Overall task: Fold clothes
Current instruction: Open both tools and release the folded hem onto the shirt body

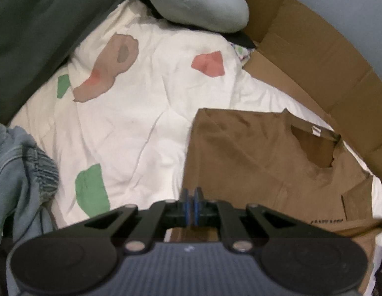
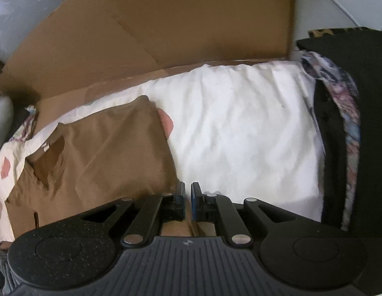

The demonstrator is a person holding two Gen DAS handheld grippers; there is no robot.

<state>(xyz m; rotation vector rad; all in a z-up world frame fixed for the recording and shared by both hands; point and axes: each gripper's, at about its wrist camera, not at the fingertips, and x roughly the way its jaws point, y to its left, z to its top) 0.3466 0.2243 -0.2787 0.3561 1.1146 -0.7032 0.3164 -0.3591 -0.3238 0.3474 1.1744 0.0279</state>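
Note:
A brown T-shirt (image 1: 252,157) lies on a white bed sheet (image 1: 141,128) printed with green and pink patches. Its collar and white label point toward the cardboard. In the left wrist view my left gripper (image 1: 193,197) sits at the shirt's straight left edge, its blue pads pressed together with brown cloth running under them. In the right wrist view the same shirt (image 2: 104,160) fills the left half. My right gripper (image 2: 188,194) is at the shirt's right edge, nearly closed, with brown fabric between its fingers. The part of the shirt nearest both grippers is hidden behind them.
Flattened cardboard (image 1: 314,56) (image 2: 153,29) runs along the far side of the bed. A dark green cloth (image 1: 37,24), a pale blue-grey garment (image 1: 203,2) and blue denim (image 1: 20,167) lie around the sheet. Black fabric with floral trim (image 2: 351,123) borders the right.

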